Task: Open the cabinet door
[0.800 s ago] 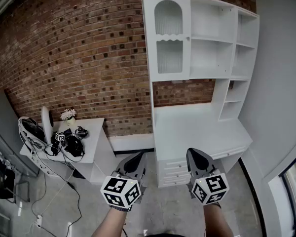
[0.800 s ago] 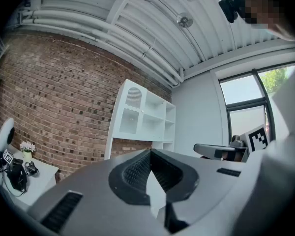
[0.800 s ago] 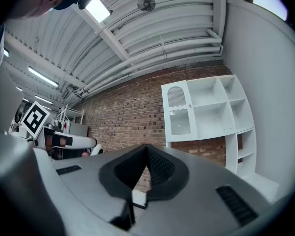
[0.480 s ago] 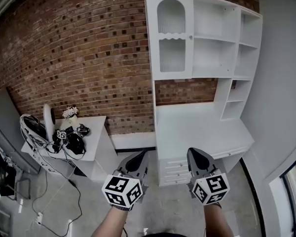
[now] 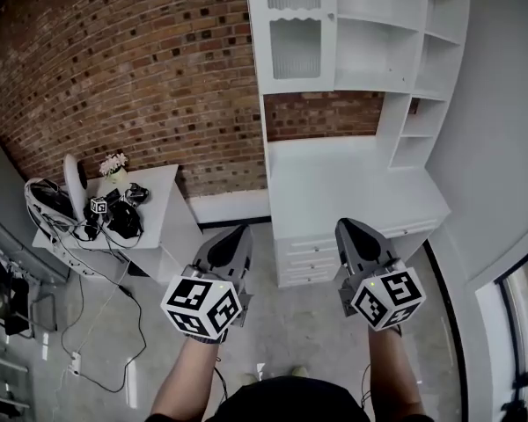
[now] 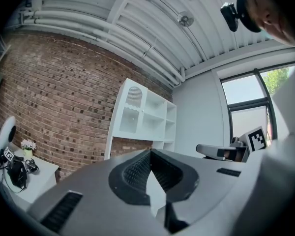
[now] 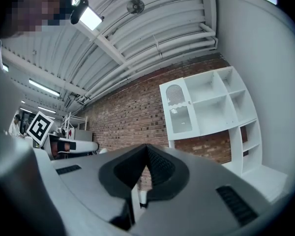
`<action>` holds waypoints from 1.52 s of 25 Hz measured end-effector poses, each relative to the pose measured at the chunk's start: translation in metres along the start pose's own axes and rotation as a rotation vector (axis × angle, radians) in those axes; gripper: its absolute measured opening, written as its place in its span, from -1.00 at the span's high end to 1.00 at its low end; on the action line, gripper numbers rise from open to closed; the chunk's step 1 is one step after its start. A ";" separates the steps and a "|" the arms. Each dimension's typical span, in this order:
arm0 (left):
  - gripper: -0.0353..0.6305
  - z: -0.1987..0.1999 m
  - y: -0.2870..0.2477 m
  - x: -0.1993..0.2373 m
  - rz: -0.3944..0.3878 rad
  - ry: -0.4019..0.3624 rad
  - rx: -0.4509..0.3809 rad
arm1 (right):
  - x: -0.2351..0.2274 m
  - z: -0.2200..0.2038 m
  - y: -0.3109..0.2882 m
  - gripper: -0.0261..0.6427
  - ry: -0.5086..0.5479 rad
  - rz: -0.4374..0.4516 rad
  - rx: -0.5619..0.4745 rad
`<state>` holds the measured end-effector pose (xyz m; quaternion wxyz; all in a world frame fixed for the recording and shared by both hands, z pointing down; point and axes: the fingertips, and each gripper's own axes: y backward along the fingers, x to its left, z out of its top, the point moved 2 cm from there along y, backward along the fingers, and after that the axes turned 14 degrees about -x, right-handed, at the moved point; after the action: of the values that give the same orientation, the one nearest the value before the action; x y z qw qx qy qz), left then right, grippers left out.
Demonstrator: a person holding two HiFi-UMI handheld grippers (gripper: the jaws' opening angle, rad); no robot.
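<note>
Right now both forearms reach fwd from the bottom edge of the head view, side by side, wrists straight. Left hand-held gripper [image 5: 235,232] sits at approx 7 o'clock, right hand-held gripper [image 5: 347,225] at approx 5 o'clock. Both are about level, tips aimed toward 12 o'clock, over bare floor. Each one's jaws are pressed together w/ nothing between them. The cabinet door [image 5: 292,33] is at 12 o'clock, upper left of the white shelf unit [image 5: 352,196]. It looks flush w/ the frame, well apart from both grippers. A cluttered tabletop [image 5: 163,227] is at 9 o'clock.
</note>
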<state>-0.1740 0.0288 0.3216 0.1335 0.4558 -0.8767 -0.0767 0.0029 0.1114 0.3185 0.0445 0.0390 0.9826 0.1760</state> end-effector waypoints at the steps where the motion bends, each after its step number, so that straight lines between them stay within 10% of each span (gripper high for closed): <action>1: 0.88 0.000 -0.003 -0.001 0.001 -0.003 -0.002 | -0.005 0.002 0.000 0.92 -0.003 0.000 -0.008; 22: 0.88 -0.054 -0.074 -0.032 -0.002 -0.014 0.043 | -0.096 -0.025 0.017 0.92 -0.029 -0.038 -0.012; 38: 0.88 -0.074 -0.210 0.071 -0.056 -0.016 0.020 | -0.149 -0.070 -0.130 0.91 0.021 -0.072 -0.021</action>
<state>-0.0266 -0.1503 0.3496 0.1201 0.4807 -0.8653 -0.0753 0.1360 -0.0473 0.3494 0.0411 0.0013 0.9819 0.1851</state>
